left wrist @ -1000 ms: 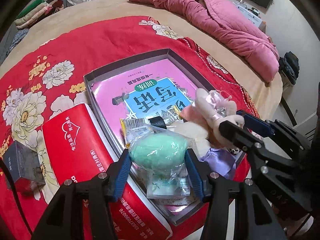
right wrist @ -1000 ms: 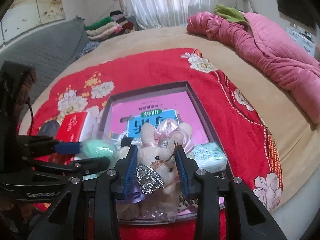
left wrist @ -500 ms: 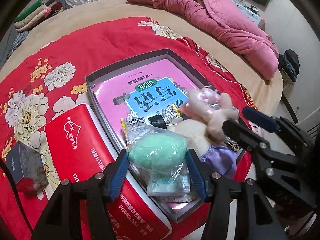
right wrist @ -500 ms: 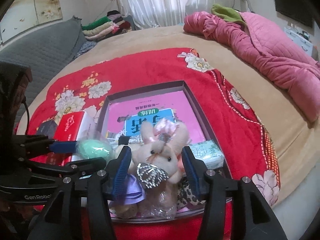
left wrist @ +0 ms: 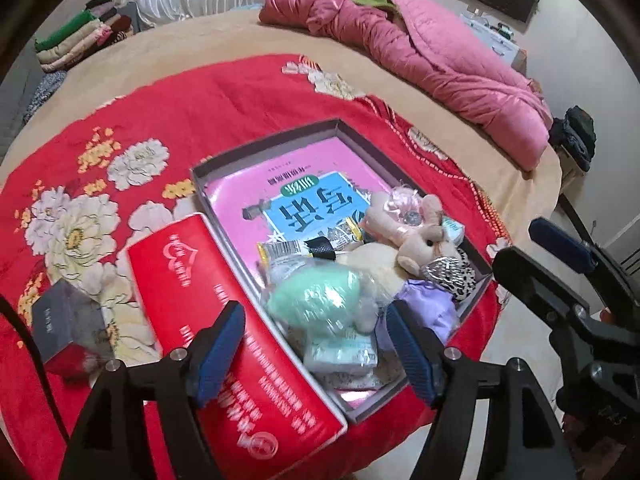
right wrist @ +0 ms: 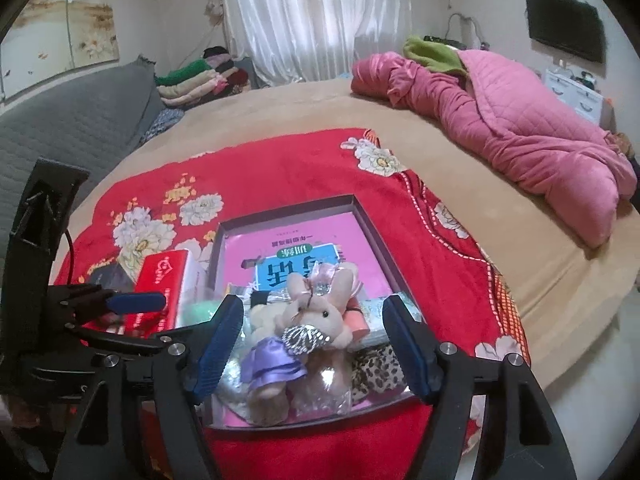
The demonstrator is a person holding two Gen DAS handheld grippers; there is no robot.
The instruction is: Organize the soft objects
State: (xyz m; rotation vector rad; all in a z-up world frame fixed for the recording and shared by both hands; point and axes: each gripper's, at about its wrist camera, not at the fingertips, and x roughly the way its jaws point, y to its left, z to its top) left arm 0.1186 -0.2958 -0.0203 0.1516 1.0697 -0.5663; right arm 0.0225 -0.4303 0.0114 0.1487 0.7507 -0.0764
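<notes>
Evidently both tools are opening and empty, the left tool over a light, squashy, slippery-bagged green plush, the right tool over a soft bunny best pinched at its body.

A bed with a tan cover carries everything. A red floral blanket is spread across its near part. Directly on the blanket lie 1 shallow grey box near the right edge, 1 red tissue pack touching the box's left wall, and 1 small dark box farther left. A crumpled pink quilt lies on the far right, folded clothes stacked at the far left.
</notes>
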